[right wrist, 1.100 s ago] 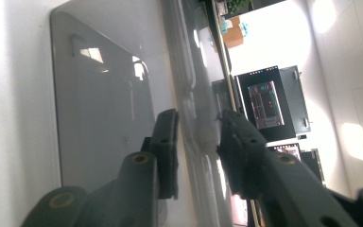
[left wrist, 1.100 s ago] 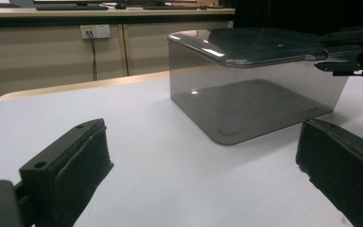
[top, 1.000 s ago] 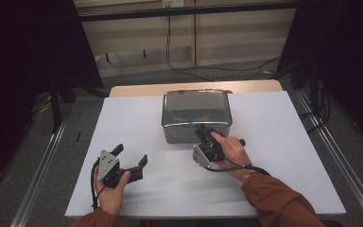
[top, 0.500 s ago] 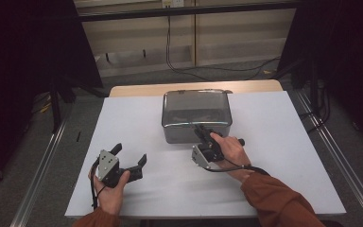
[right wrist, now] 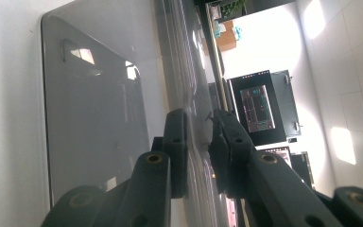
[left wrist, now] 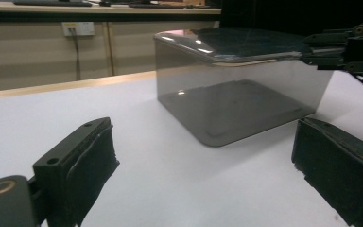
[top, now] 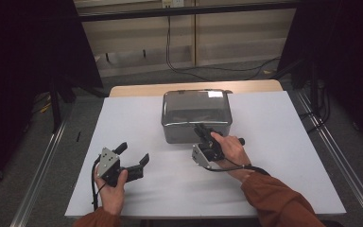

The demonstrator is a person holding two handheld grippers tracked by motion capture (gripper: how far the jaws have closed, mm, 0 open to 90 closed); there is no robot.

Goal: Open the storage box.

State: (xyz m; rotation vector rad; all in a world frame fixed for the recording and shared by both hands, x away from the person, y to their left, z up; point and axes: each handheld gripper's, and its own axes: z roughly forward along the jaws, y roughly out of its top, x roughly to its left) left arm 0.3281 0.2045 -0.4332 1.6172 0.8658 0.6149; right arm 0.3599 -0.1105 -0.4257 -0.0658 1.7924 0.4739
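Left gripper point(top: 133, 159) sits low at the near left of the white table point(top: 283, 142), held in the person's left hand point(top: 111, 189). Jaws wide apart, nothing between them. In the left gripper view both black pads point(left wrist: 92, 158) frame bare tabletop, aimed toward the box but well short of it.

Right gripper point(top: 202, 131) is further in, near table centre, held by the right hand point(top: 231, 151) with the rust-coloured sleeve point(top: 279, 201) coming in from the bottom right. It's rolled on its side. Jaws have just been closing and now clamp the near edge of the lid point(top: 196, 105) of the smoked-grey clear plastic box point(top: 189, 132). In the right gripper view the two jaws are drawn close together with the lid's rim point(right wrist: 196, 142) running between them; the pads look pressed onto it, though glare on the plastic makes the exact contact line hard to read. The left gripper view shows the same gripper point(left wrist: 307, 52) at the lid's corner on the right.

Box point(left wrist: 236, 99) stands upright on the table just past centre, lid seated on top, walls see-through, looks empty inside. Its far side is close to the table's back edge, where a strip of wooden board point(top: 137, 90) shows.

Beyond the table: grey floor, a pale wall panel with cables point(top: 170, 42) hanging down, dark curtains either side.
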